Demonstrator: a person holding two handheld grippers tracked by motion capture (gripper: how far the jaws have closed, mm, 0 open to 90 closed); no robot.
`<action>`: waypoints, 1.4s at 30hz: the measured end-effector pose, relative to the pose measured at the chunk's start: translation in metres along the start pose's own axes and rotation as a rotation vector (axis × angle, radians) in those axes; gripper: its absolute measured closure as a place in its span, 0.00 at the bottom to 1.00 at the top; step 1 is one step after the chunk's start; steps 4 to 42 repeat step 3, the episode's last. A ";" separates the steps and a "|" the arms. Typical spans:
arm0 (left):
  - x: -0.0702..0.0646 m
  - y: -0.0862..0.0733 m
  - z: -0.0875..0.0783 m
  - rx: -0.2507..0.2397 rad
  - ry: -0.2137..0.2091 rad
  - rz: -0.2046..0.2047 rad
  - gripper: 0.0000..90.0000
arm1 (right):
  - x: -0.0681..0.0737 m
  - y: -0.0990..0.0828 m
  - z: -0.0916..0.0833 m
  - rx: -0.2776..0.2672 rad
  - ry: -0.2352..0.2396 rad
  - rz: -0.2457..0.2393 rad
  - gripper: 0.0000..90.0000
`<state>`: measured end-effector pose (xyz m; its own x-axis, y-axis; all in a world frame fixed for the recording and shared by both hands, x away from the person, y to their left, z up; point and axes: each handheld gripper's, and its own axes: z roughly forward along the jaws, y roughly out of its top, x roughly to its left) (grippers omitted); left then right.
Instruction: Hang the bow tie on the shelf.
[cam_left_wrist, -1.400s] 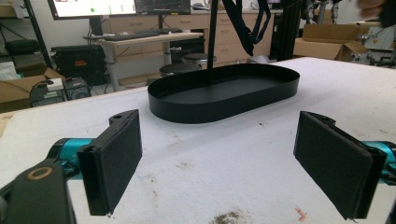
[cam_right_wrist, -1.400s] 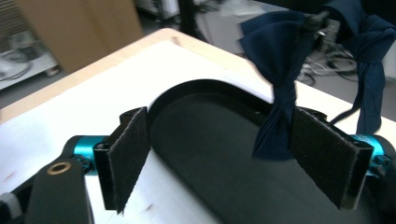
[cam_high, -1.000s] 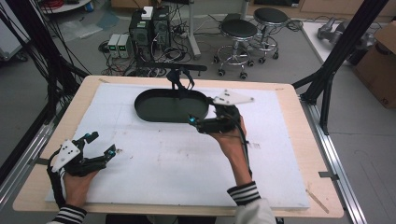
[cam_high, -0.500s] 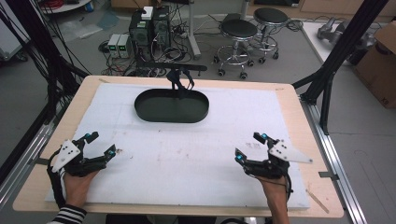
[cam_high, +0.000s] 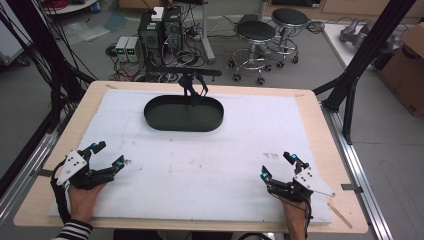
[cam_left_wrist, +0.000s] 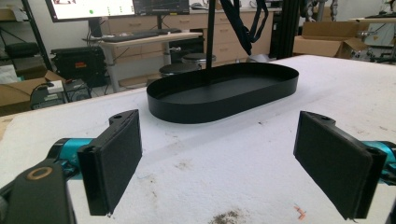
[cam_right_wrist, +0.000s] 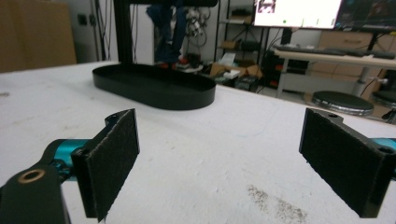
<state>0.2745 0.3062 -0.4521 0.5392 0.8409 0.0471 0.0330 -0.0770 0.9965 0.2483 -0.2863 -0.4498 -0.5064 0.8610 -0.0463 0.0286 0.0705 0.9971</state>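
Right gripper is back from the tray and now sits at the worktop's near right corner, jaws wide apart and empty. Left gripper rests open at the near left corner; the tray lies empty by the far edge, so this looks like a reset between moves.

My forearms cut by bottom edge; tray far rim partly behind stand; table's near corners cropped.

surface: white mat on wooden top | floor behind: two round stools, computer towers, tangled cables | right edge: cardboard box | left gripper view: monitor
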 end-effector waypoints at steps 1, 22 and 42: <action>0.000 0.000 0.000 0.000 0.000 -0.001 0.18 | 0.000 -0.003 0.000 0.004 -0.017 0.010 0.12; 0.000 0.000 0.000 0.000 -0.001 0.000 0.18 | -0.002 -0.003 0.001 -0.006 -0.037 0.020 0.12; 0.000 0.000 0.000 0.000 -0.001 0.000 0.18 | -0.002 -0.003 0.001 -0.006 -0.037 0.020 0.12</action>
